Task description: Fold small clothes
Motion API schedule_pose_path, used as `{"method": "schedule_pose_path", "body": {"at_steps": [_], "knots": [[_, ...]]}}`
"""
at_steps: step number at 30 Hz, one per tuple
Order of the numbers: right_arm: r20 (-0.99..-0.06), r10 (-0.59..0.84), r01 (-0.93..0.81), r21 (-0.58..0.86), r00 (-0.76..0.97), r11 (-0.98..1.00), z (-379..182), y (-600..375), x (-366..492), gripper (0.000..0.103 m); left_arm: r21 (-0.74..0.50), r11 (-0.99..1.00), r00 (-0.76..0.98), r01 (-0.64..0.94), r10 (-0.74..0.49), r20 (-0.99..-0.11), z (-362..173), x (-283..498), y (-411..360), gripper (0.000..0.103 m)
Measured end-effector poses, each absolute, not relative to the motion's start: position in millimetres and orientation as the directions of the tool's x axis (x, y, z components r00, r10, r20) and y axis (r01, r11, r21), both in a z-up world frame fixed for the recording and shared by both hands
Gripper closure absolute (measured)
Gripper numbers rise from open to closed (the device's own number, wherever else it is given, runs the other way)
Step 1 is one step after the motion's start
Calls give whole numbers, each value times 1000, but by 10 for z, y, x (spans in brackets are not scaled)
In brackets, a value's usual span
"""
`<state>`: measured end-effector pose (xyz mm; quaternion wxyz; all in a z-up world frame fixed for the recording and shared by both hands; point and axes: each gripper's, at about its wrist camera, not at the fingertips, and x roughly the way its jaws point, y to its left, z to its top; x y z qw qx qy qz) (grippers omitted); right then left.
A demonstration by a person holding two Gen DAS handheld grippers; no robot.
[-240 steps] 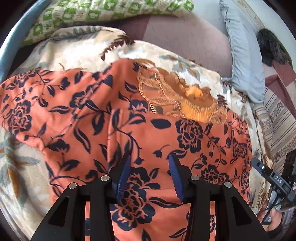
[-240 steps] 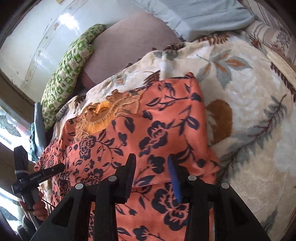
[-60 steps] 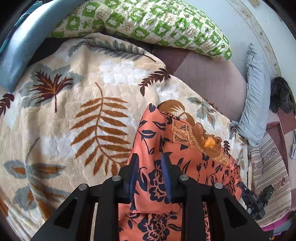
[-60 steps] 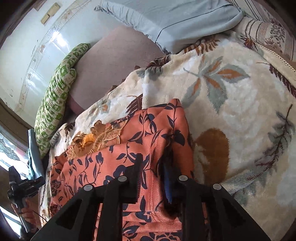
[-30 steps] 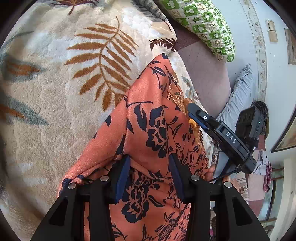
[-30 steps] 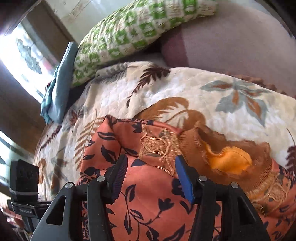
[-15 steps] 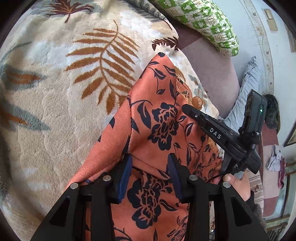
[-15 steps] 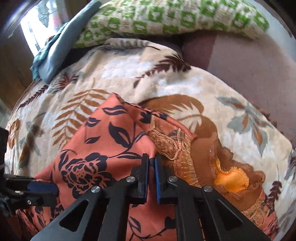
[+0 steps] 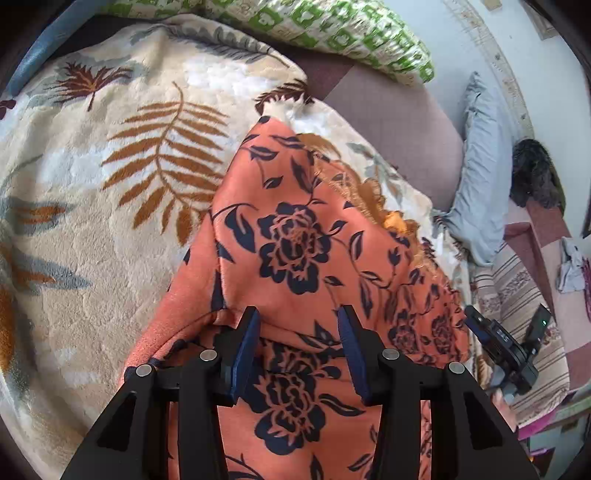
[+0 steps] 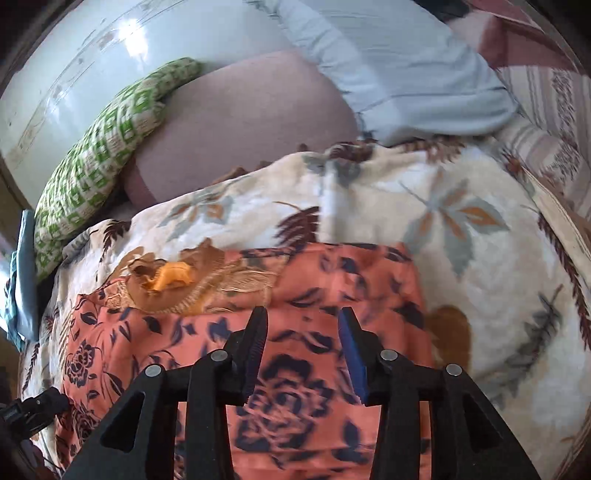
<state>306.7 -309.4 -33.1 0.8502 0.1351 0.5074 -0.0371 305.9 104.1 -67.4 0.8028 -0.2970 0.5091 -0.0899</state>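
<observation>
An orange garment (image 9: 295,236) with dark blue flowers and a gold embroidered neck lies folded on a cream leaf-print blanket (image 9: 92,192). My left gripper (image 9: 297,317) is open just above the garment's folded left part, holding nothing. My right gripper (image 10: 301,317) is open above the garment (image 10: 295,295) near its right side, empty. The gold neck patch (image 10: 173,280) lies to the right gripper's upper left. The right gripper's body shows at the lower right of the left wrist view (image 9: 502,350).
A green-and-white pillow (image 9: 332,33) and a mauve cushion (image 10: 240,122) lie at the bed's head. A light blue pillow (image 10: 399,62) lies to the right. A striped sheet (image 9: 517,295) borders the blanket's right edge.
My right gripper has opened and swung back to the garment's right side. My left gripper stays open and has pulled back slightly over the folded cloth.
</observation>
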Motion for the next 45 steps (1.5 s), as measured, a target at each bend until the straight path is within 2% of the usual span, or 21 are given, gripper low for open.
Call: {"method": "schedule_pose_path", "body": {"at_steps": [2, 4, 6, 8, 10, 13, 16, 19, 26, 38, 41, 45], "knots": [[-922, 55, 225, 151, 383, 962, -557, -3224, 2965, 66, -560, 812, 442, -165, -447, -778, -799, 3098, 1031, 61], [-917, 67, 262, 182, 394, 948, -544, -3307, 2807, 68, -554, 816, 440, -168, -441, -782, -750, 3079, 1035, 63], [-878, 110, 293, 270, 466, 917, -341, -3383, 2632, 62, -562, 806, 422, -186, -451, -787, -651, 3051, 1084, 64], [-855, 141, 293, 320, 499, 901, -157, -3425, 2460, 62, -595, 778, 437, -199, -473, -765, -502, 2966, 1215, 63], [-847, 153, 274, 328, 509, 904, -1, -3436, 2245, 54, -593, 781, 445, -194, -468, -763, -318, 2830, 1366, 63], [-842, 174, 245, 336, 510, 909, 147, -3461, 1864, 47, -555, 809, 450, -192, -430, -783, -71, 2523, 1645, 55], [-849, 193, 240, 345, 493, 907, 158, -3524, 1459, 45, -525, 823, 430, -218, -401, -809, 13, 2170, 1900, 47], [-871, 217, 249, 351, 441, 903, 65, -3603, 1082, 44, -497, 831, 374, -251, -391, -841, -64, 1819, 2042, 47], [-886, 296, 238, 392, 356, 889, -94, -3691, 430, 42, -531, 817, 278, -226, -469, -839, -272, 1269, 1956, 47], [-872, 423, 130, 462, 247, 877, -263, -3413, 106, 42, -472, 856, 203, -211, -434, -878, -342, 952, 1937, 47], [-871, 434, 111, 467, 230, 877, -296, -3345, 116, 42, -459, 871, 197, -173, -426, -883, -326, 905, 1826, 42], [-871, 441, 73, 465, 216, 882, -301, -3303, 117, 42, -427, 900, 173, -92, -407, -897, -348, 852, 1633, 42]]}}
